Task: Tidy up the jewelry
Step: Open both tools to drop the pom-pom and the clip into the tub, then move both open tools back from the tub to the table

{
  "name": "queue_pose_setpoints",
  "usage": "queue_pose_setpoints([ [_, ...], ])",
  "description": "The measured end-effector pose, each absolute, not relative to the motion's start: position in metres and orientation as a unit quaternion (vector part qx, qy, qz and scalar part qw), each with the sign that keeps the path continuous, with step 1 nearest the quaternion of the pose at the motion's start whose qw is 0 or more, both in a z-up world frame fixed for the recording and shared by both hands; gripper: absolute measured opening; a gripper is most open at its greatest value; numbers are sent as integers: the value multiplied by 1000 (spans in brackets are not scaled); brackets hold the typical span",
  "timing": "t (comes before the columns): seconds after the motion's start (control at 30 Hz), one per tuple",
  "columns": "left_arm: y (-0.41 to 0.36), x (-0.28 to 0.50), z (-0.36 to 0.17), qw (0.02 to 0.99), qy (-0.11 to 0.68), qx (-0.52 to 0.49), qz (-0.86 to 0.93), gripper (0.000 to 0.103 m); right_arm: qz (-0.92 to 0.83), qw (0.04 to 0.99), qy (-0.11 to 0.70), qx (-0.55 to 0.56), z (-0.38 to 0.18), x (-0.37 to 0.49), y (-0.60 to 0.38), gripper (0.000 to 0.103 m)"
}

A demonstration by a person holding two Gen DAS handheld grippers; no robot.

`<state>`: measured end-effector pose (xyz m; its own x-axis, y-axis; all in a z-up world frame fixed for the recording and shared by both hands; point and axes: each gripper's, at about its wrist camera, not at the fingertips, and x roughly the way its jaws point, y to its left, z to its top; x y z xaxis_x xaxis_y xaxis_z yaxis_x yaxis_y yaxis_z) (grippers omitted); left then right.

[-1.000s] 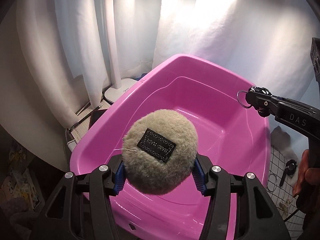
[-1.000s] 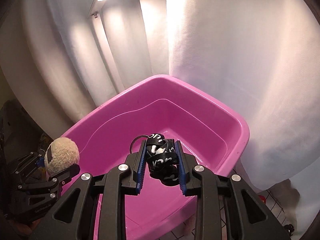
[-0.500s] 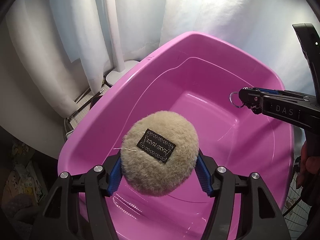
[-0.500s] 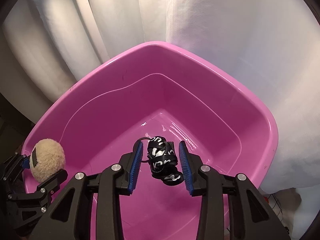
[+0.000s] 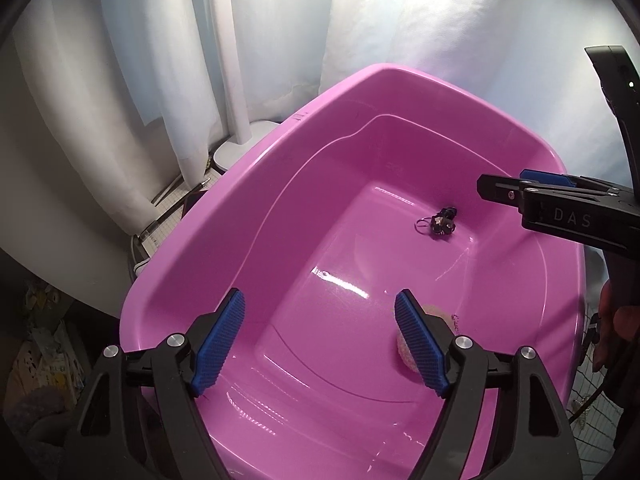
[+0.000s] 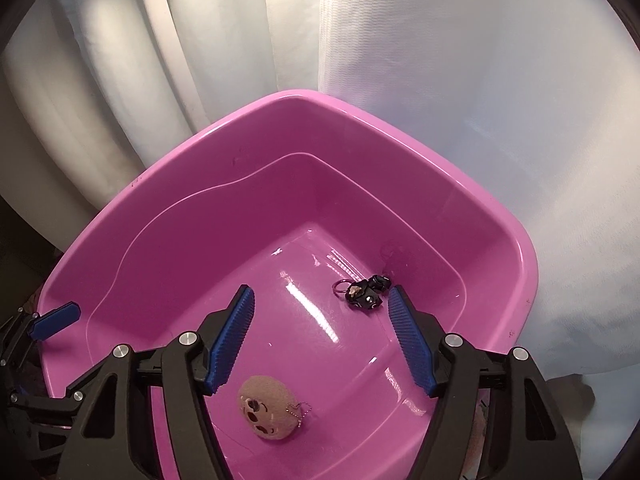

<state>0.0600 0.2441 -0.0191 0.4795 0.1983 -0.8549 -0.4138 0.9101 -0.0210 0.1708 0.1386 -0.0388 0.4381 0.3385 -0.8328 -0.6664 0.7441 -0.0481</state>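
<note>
Both claws just spreading, empty: plush charm (image 6: pixel 267 407) below left claw (image 5: pixel 320 340); black keychain (image 6: pixel 363 294) below right claw (image 6: pixel 320 332).

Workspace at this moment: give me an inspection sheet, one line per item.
Surface: pink tub, glossy floor.
Job's things: fuzzy tan plush charm with bead chain, face side up, near wall; black strap keychain with metal ring, far corner. Apart.
Clutter: wire mesh beside the tub, small items too unclear to name.
Grippers: left gripper and right gripper have just been opening, nothing between the fingers.
Cables: nothing seen.
Surroundings: white curtains, white lamp stand.
</note>
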Motion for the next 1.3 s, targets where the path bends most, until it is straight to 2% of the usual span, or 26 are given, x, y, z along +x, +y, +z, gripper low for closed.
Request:
queue_pose_setpoints([
  [1.3, 221, 10, 12, 870, 445, -101, 188, 76, 308, 849, 392, -175, -11, 104, 101, 67],
])
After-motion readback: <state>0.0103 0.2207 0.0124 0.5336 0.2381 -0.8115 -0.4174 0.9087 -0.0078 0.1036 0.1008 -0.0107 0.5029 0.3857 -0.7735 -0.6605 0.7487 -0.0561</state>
